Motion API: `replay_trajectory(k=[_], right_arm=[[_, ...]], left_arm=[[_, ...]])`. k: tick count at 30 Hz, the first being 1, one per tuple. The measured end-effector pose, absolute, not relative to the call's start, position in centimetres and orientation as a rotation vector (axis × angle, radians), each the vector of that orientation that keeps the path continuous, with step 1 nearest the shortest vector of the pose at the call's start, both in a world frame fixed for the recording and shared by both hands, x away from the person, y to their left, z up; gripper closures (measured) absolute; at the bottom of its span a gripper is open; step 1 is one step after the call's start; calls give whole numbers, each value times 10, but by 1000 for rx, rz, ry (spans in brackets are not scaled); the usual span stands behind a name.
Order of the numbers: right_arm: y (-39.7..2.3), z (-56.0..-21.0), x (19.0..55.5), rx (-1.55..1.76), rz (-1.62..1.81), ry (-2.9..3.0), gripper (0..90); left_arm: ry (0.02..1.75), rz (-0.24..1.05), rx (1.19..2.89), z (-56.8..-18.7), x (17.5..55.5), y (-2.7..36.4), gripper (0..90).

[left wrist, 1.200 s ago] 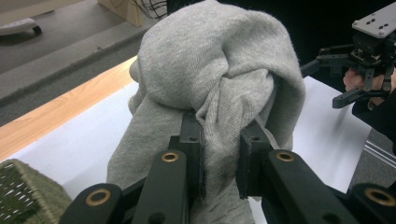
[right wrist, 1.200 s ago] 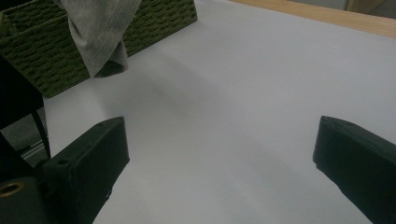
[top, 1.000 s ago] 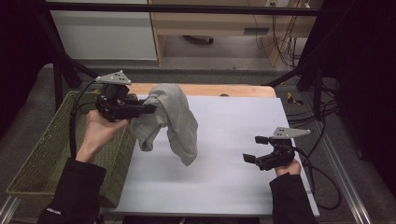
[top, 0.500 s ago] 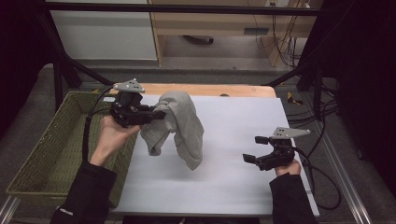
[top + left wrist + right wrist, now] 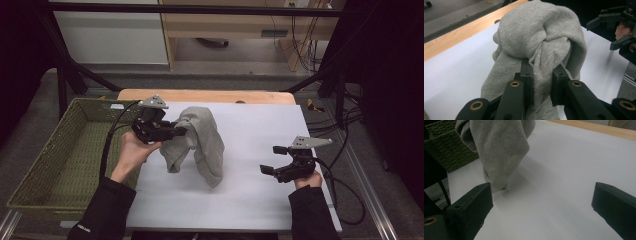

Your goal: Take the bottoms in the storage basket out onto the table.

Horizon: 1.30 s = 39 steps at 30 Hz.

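A grey cloth [image 5: 200, 142] hangs in a bunched drape over the left part of the white table sheet [image 5: 260, 125], its lower ends reaching the sheet. My left gripper [image 5: 181, 131] is shut on a fold of this cloth [image 5: 541, 50]; the fabric is pinched between both black jaws. My right gripper [image 5: 274, 160] stands open low over the right side of the sheet, nothing between its jaws. From the right gripper view the cloth [image 5: 499, 150] hangs at the upper left, apart from that gripper [image 5: 541, 205].
A green woven basket [image 5: 65, 150] stands off the table's left edge, beside my left hand. A strip of bare wood [image 5: 210, 96] runs along the table's far edge. Cables trail at the right, past the table's rim.
My left gripper has carried the cloth to the right and lower, from above the basket's edge to over the sheet. The cloth's ends now reach the sheet. The right gripper has kept still.
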State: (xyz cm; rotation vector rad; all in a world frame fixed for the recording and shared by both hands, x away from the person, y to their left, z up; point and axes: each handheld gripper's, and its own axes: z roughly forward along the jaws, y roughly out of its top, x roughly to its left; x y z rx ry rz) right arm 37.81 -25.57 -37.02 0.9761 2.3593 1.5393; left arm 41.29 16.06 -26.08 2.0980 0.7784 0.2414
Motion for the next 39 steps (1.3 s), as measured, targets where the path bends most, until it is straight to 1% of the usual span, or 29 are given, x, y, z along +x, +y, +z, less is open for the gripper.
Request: replay_trajectory(k=[20,31,39], right_arm=[[-256,-370,378,973,1539,2359,40],[-256,-370,378,973,1537,2360,40],[-256,-370,378,976,1538,2360,40]], left_arm=[[793,238,2125,-293,416,137,753],[802,198,2146,-316,419,125,751],[808,200,2167,-331,418,117,749]])
